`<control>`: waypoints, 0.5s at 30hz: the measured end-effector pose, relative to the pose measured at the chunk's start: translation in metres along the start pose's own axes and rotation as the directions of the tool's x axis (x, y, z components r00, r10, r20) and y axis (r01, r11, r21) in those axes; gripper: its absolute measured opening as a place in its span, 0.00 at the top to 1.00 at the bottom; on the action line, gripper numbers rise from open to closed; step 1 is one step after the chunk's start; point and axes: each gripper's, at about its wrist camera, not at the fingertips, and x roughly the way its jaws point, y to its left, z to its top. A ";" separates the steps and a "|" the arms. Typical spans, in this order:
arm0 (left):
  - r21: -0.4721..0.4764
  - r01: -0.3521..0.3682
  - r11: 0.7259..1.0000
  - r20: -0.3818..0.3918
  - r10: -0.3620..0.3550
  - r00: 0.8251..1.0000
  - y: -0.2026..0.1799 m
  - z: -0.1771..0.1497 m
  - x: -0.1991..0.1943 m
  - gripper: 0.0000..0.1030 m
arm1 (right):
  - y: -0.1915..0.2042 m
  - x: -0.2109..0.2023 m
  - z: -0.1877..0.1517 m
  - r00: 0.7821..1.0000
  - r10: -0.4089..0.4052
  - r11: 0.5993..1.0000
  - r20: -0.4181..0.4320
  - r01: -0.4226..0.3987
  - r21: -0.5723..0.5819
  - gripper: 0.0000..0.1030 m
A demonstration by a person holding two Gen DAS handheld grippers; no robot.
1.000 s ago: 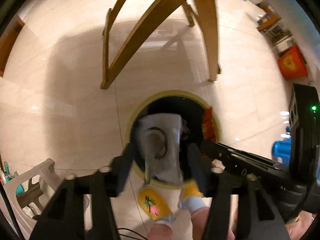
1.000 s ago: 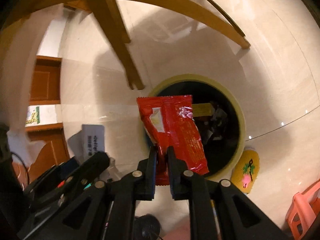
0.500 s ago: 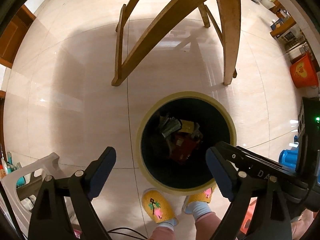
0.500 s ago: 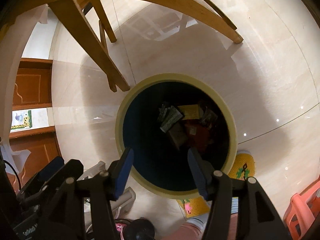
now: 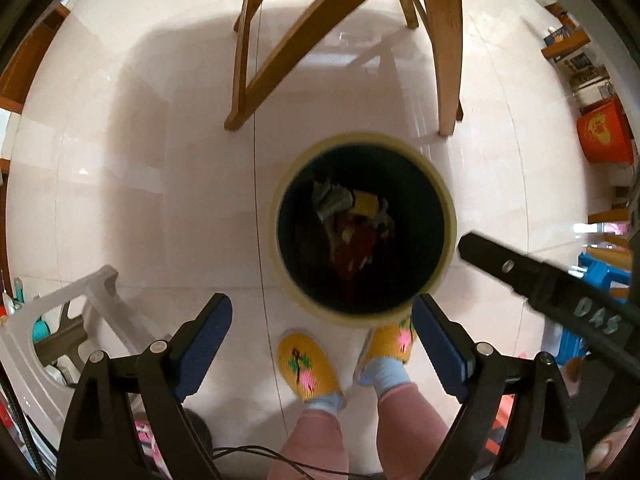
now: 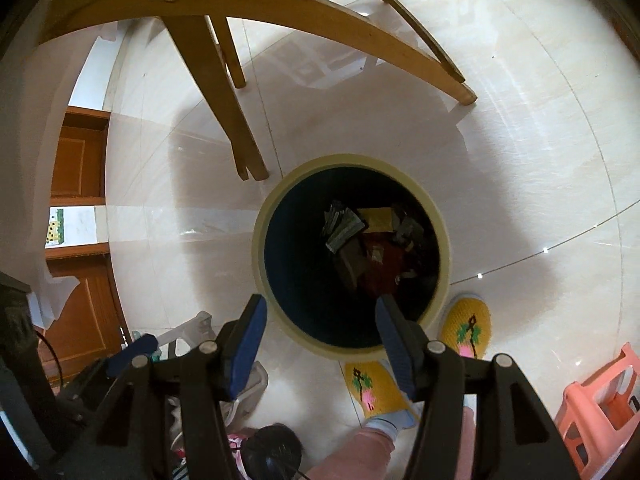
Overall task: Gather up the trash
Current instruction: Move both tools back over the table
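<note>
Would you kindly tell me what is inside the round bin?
The bin holds a red wrapper, a yellow packet and grey crumpled wrappers. Anything beneath them is covered.

Black fingers (image 5: 208,328) with blue pads, silver screws; pink trousers (image 5: 316,444), yellow embroidered slippers (image 5: 306,364).

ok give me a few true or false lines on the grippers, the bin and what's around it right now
1. The left gripper is open and holds nothing. True.
2. The right gripper is clamped on a red snack wrapper. False: it is open and empty; a red wrapper lies inside the bin.
3. The round dark bin with the pale yellow rim holds trash. True.
4. The bin lies tipped on its side. False: it stands upright on the pale tiled floor.
5. Yellow knitted slippers stand beside the bin. True.
</note>
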 end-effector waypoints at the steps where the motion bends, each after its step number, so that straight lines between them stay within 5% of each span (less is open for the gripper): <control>1: 0.000 -0.004 1.000 -0.013 0.004 1.000 0.001 -0.005 0.001 0.12 | 0.002 -0.003 -0.003 1.000 -0.002 1.000 0.000 0.002 -0.003 0.44; 9: -0.034 -0.002 0.999 -0.063 0.000 0.998 0.013 -0.037 -0.024 0.12 | 0.020 -0.030 -0.022 1.000 -0.009 1.000 -0.006 0.009 -0.030 0.44; 15: -0.003 -0.001 1.000 -0.043 0.001 0.999 0.014 -0.056 -0.085 0.12 | 0.051 -0.077 -0.033 1.000 0.008 0.998 0.017 -0.007 -0.059 0.45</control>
